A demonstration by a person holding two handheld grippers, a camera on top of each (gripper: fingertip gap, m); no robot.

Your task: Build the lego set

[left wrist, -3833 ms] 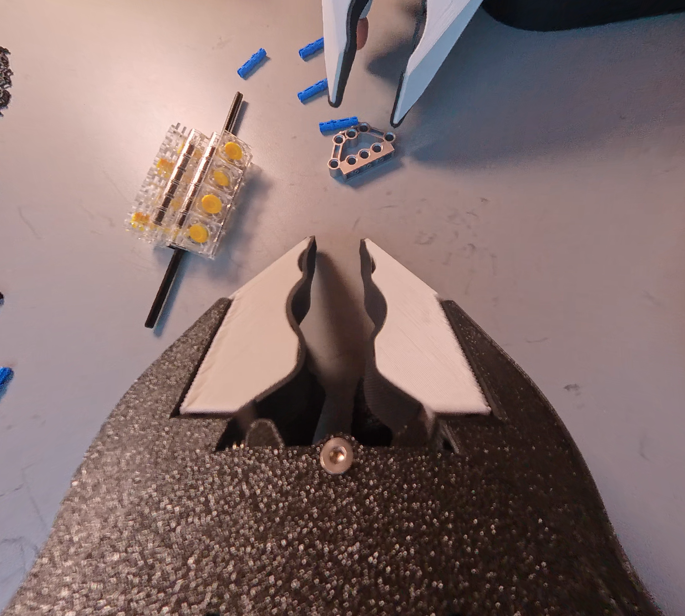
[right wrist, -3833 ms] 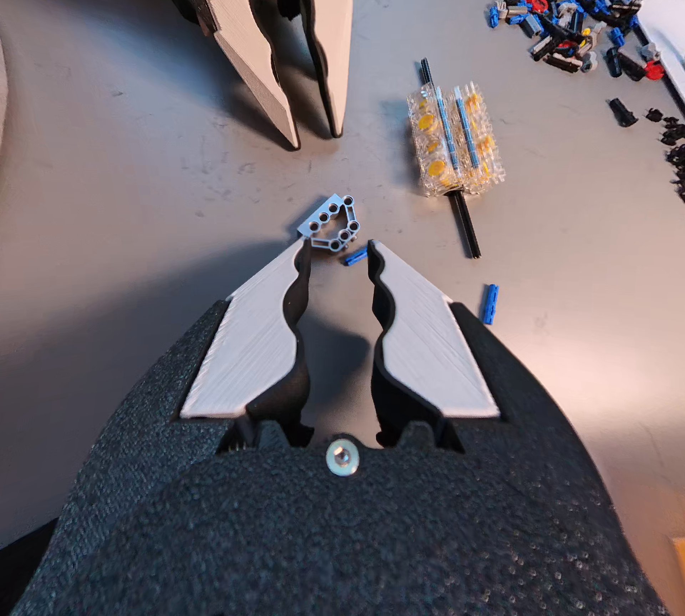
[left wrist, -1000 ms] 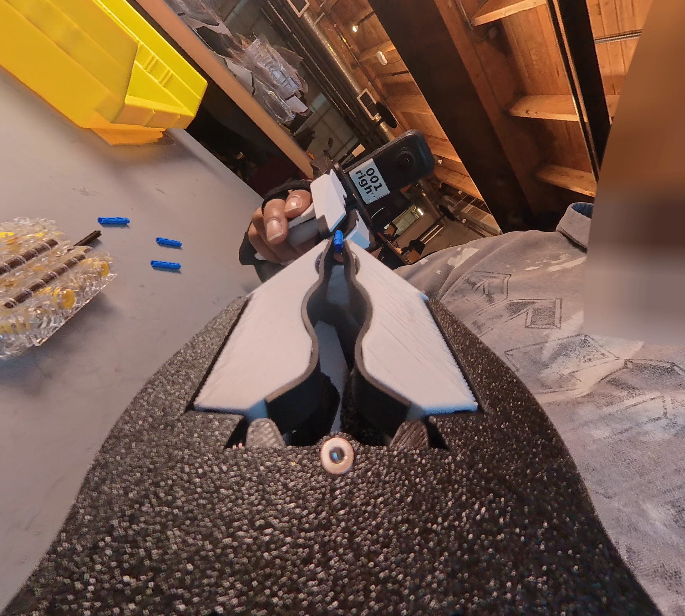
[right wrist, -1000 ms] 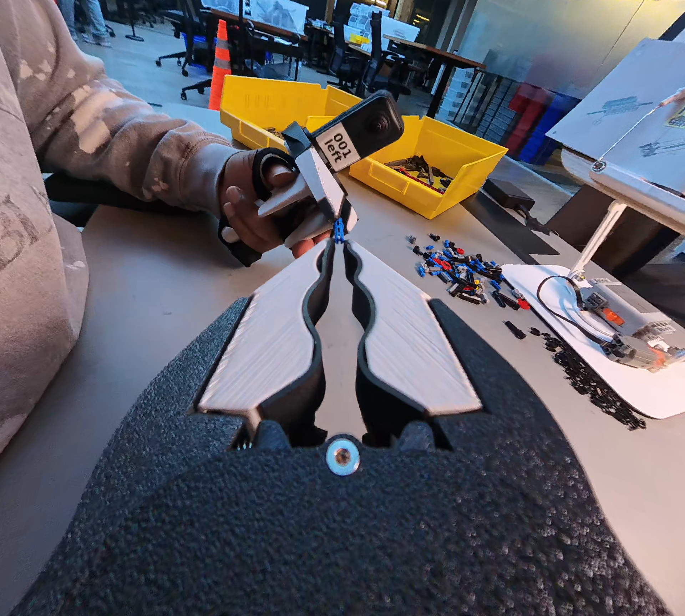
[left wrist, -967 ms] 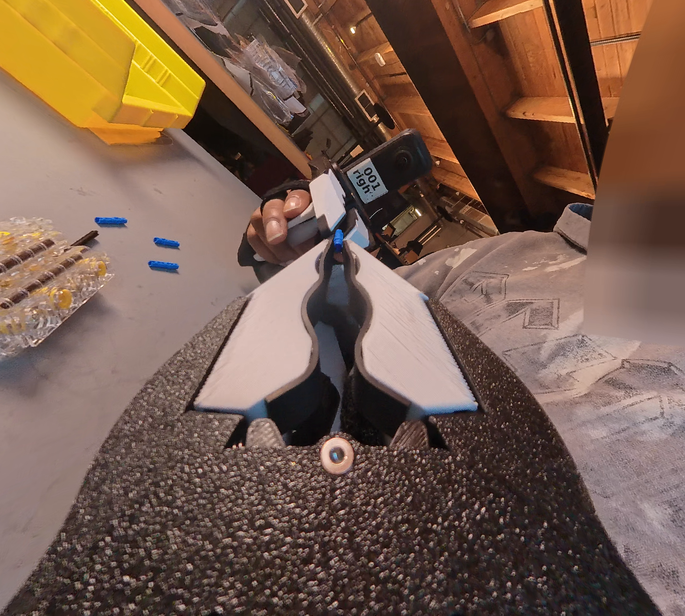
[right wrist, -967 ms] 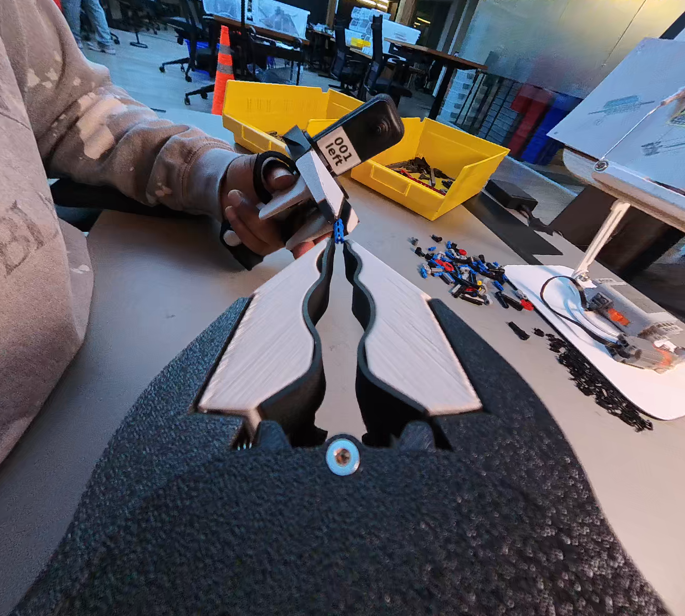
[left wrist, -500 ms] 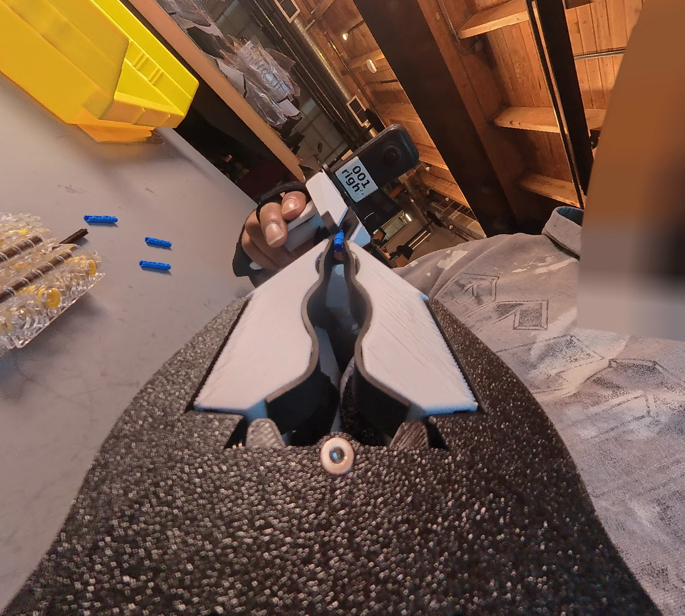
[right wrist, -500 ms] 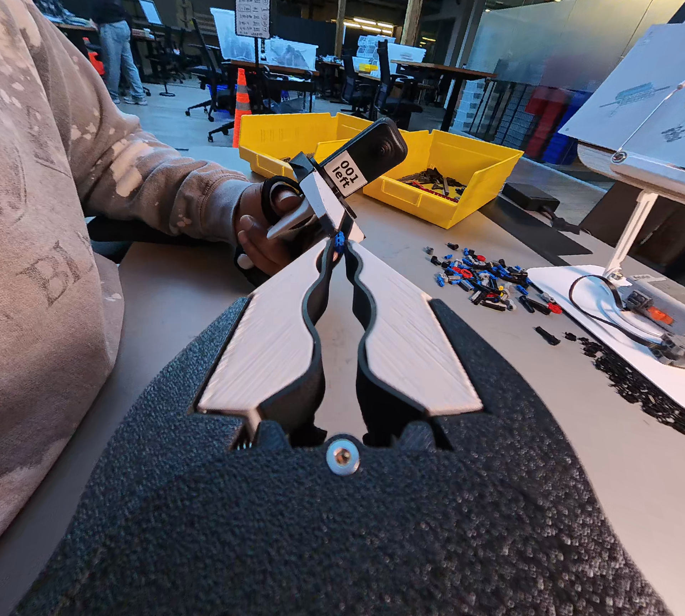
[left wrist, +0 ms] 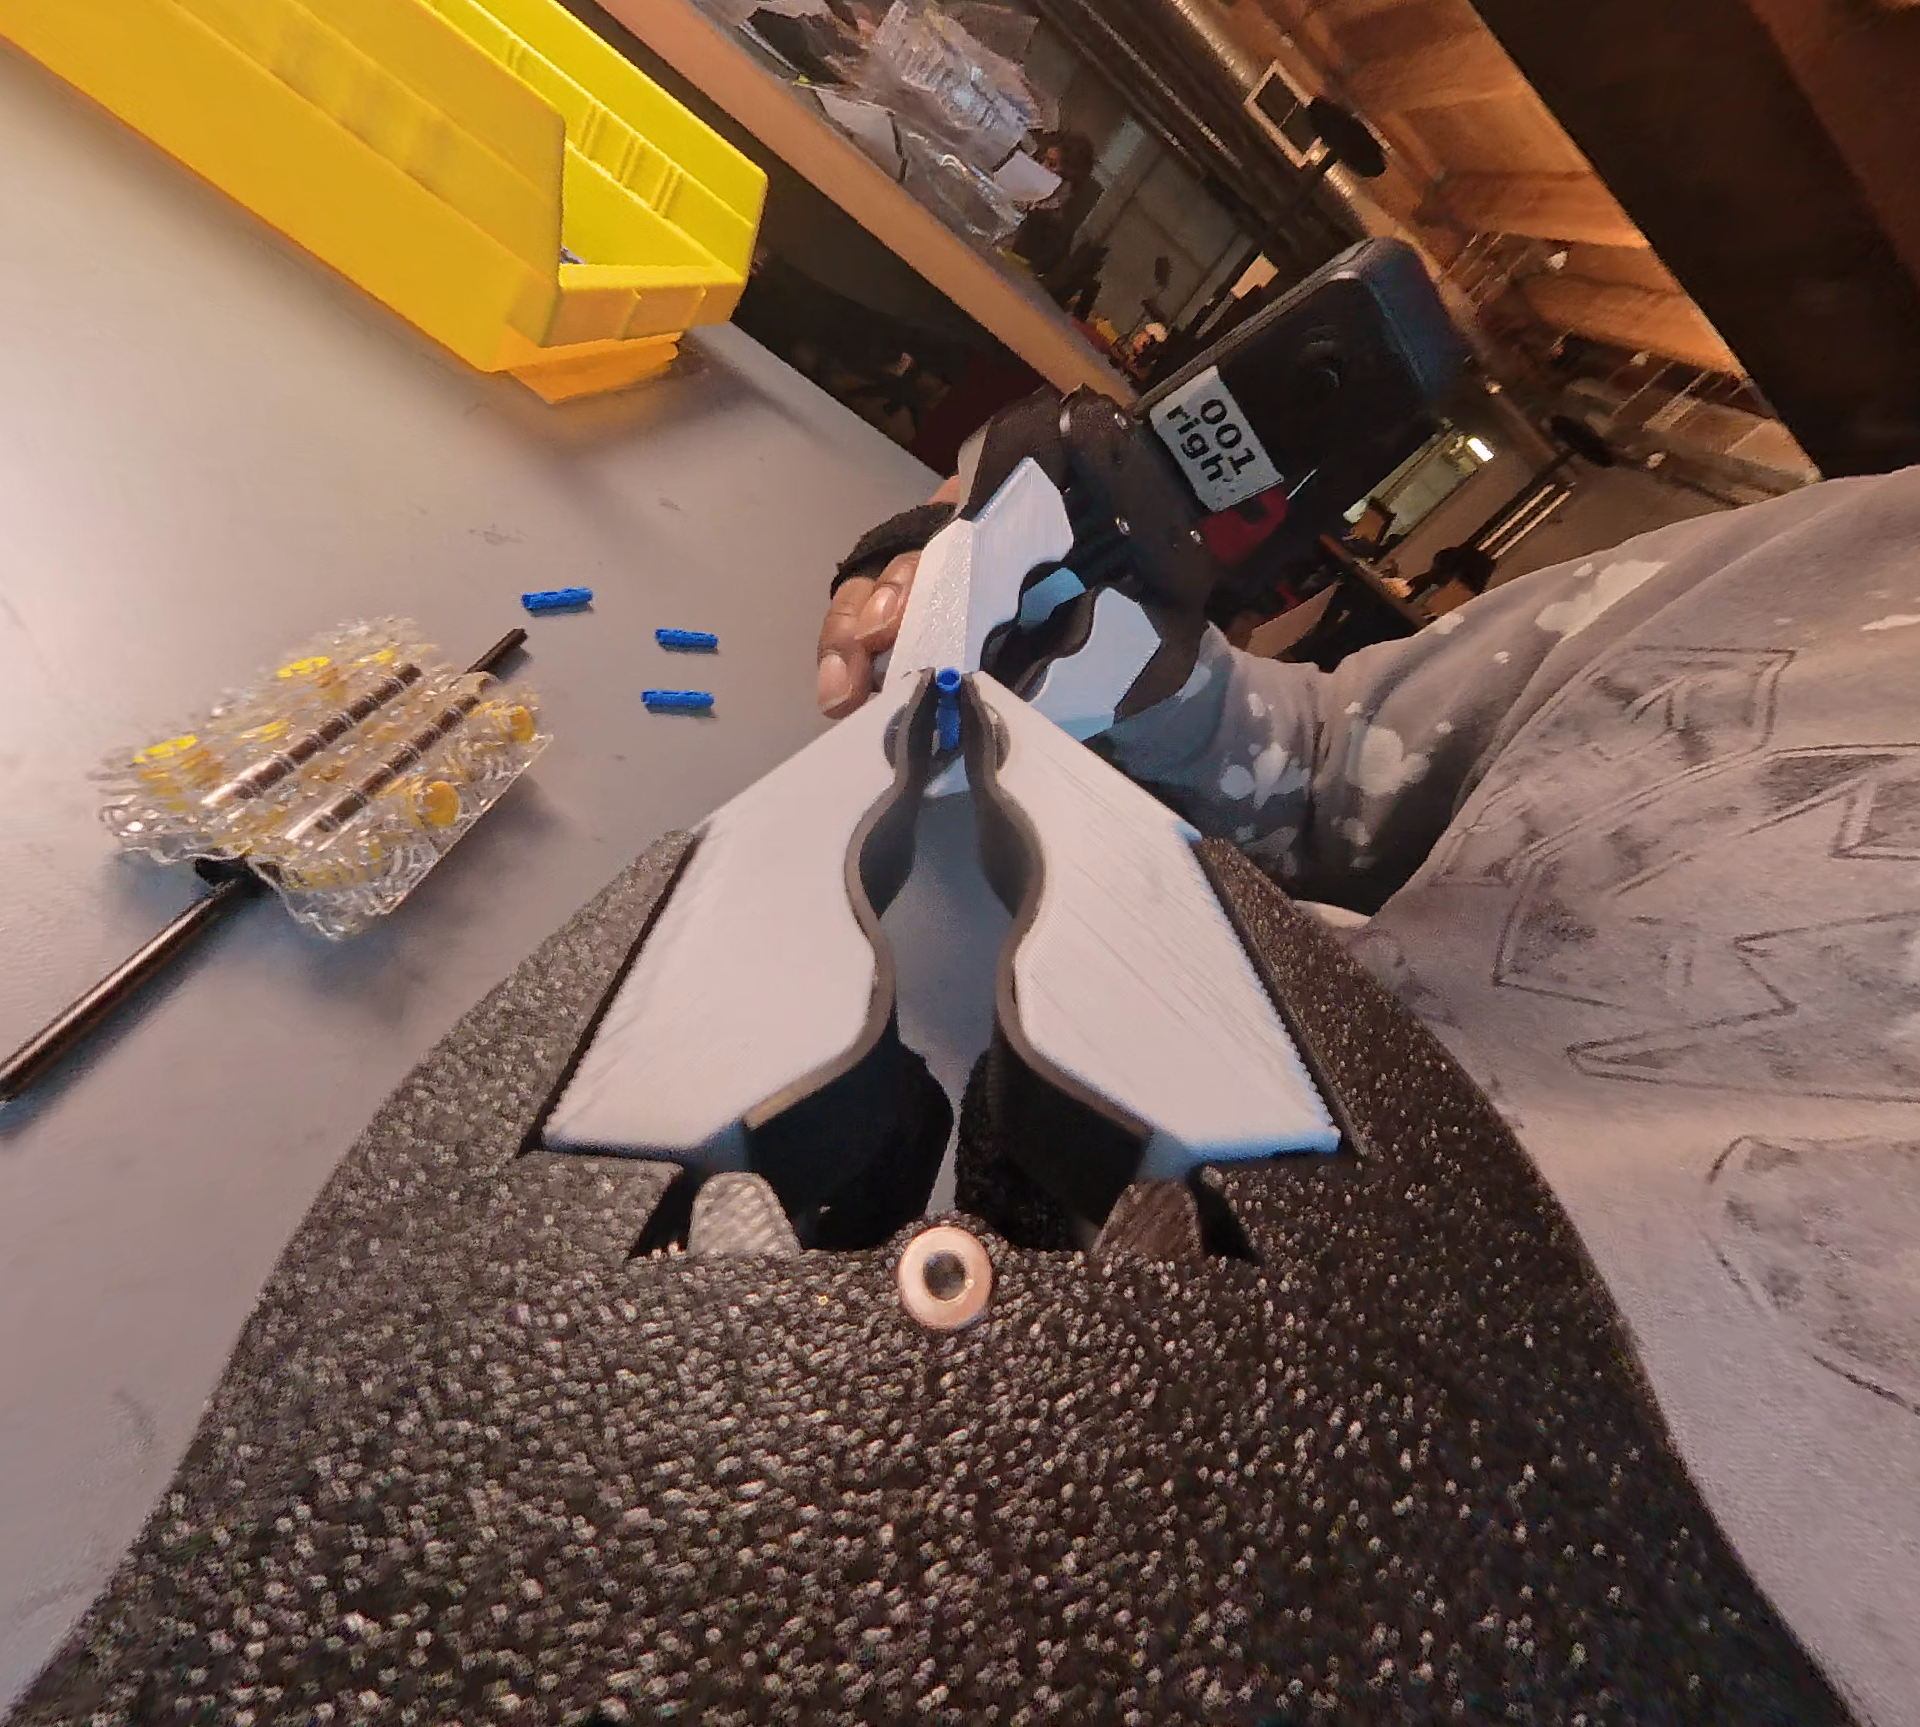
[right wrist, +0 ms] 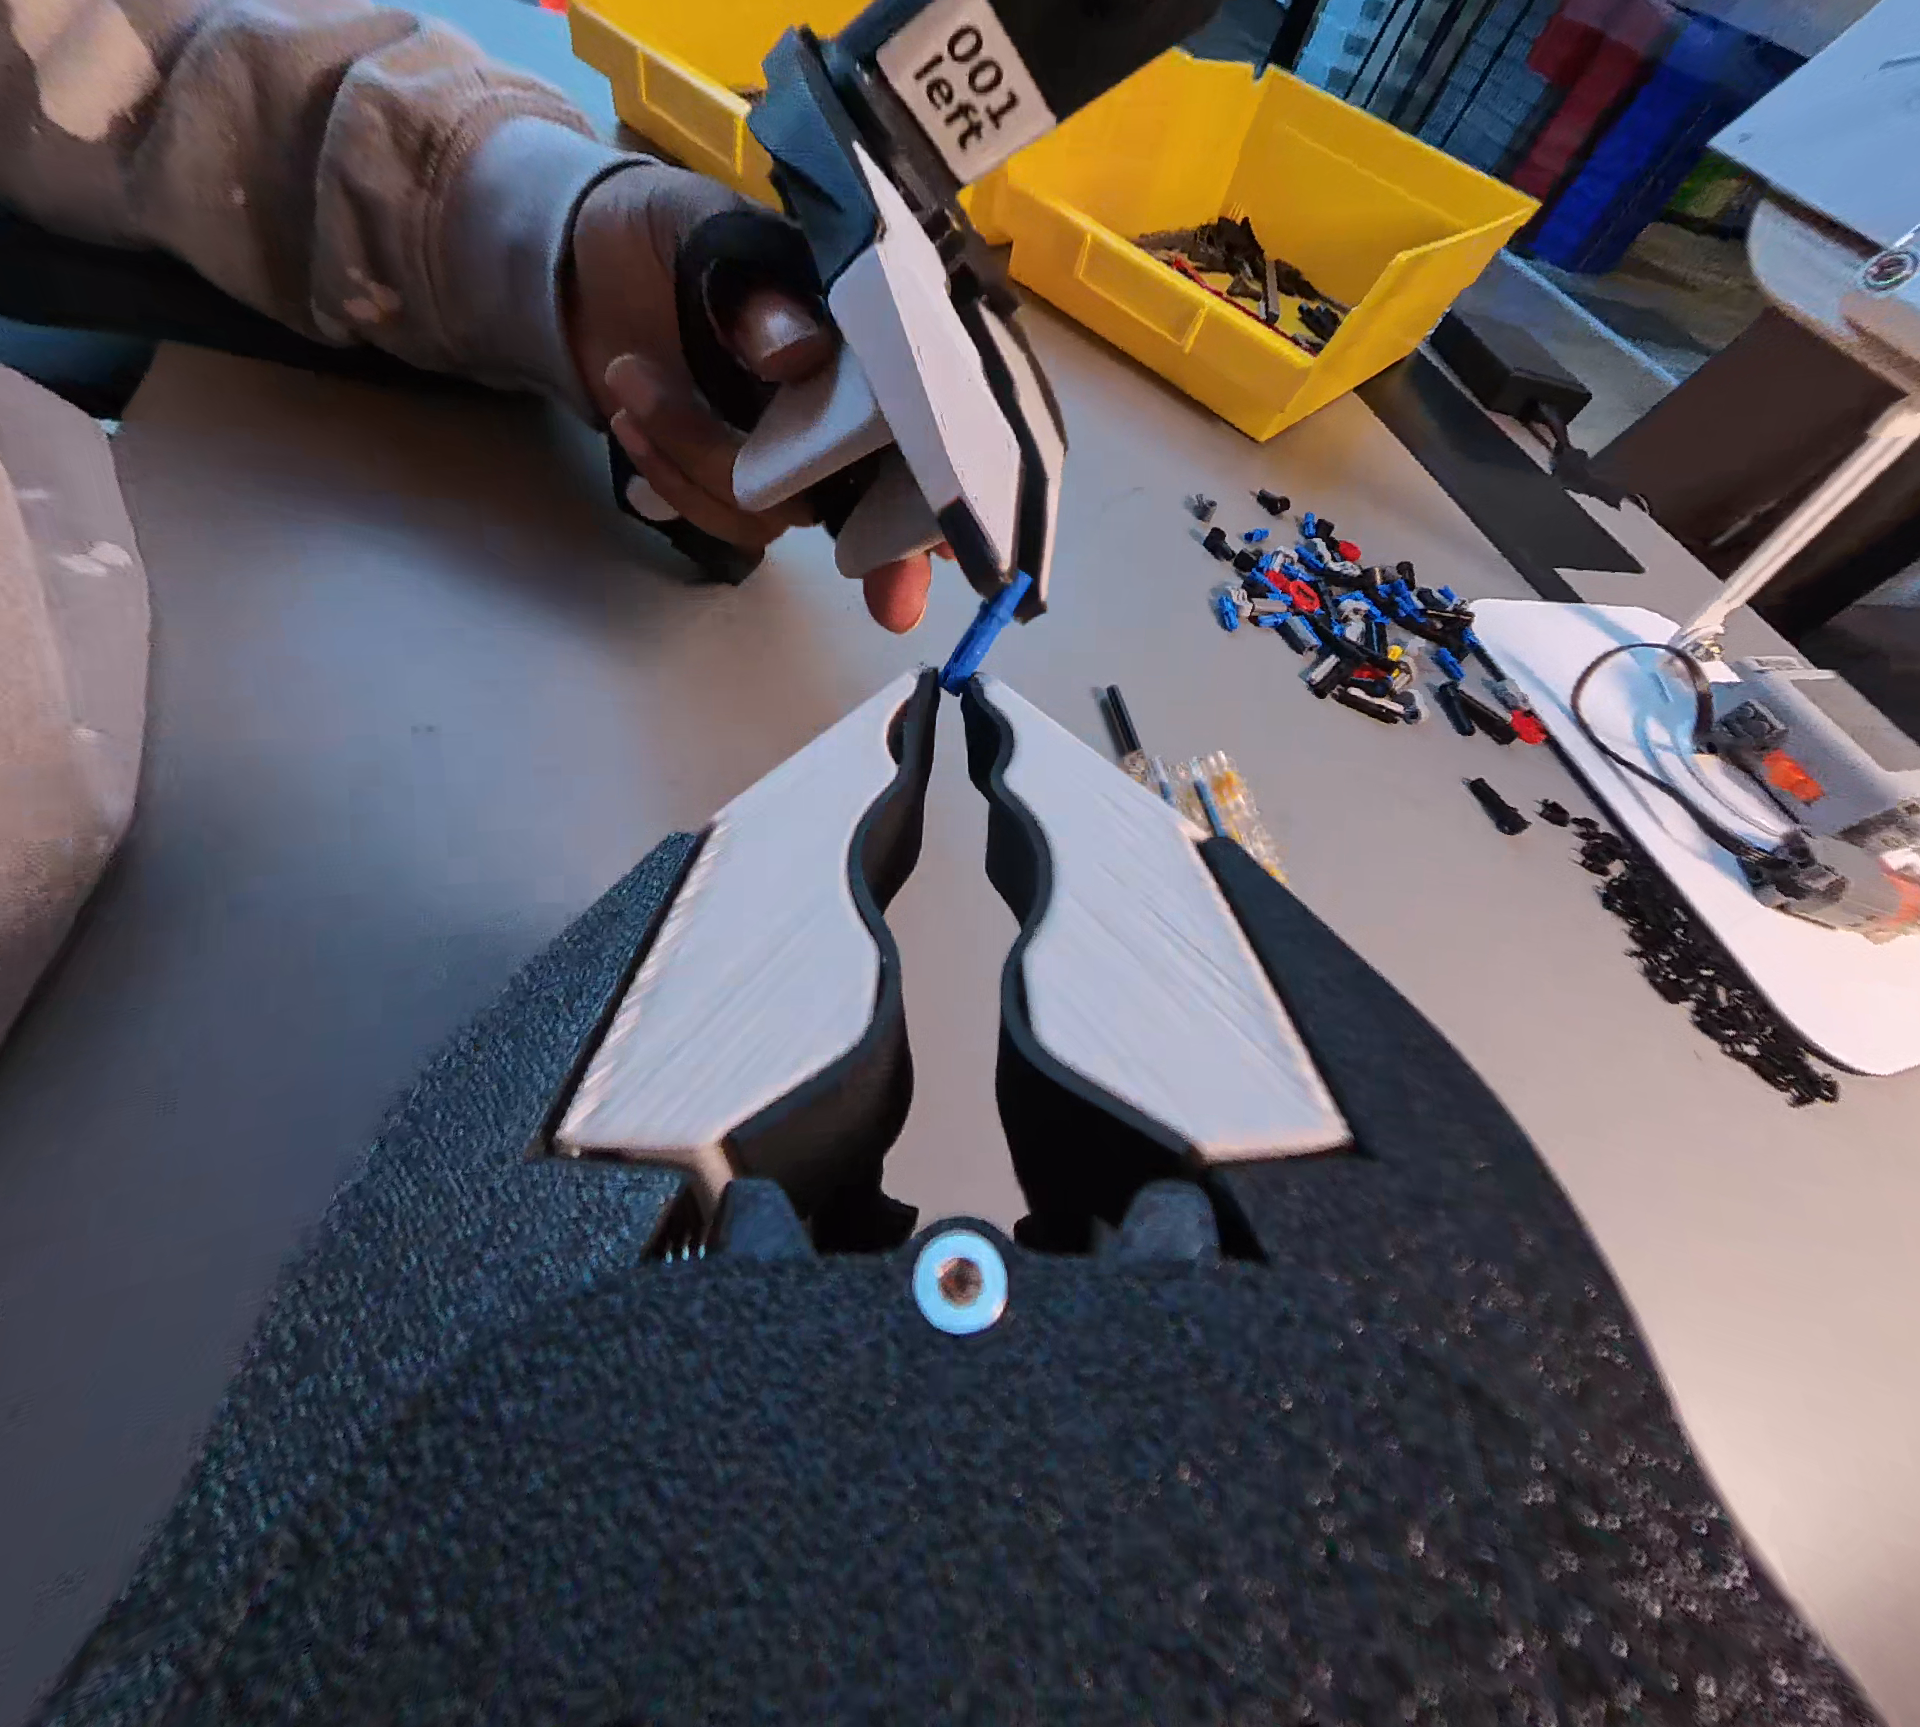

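Claws [right wrist: 948, 685] tip-to-tip on blue pin [right wrist: 982, 633]

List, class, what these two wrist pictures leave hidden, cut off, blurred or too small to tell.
- Blue pin: in the right wrist view, fingers of both grippers cover its ends; whether the right gripper truly clamps it is unclear.
- Clear block: right wrist view, mostly hidden behind a finger.
- Black axle: left wrist view, cut off by the left edge.
- Loose parts pile: too small to sort.
- Yellow bin: left wrist view, contents hidden by its wall.
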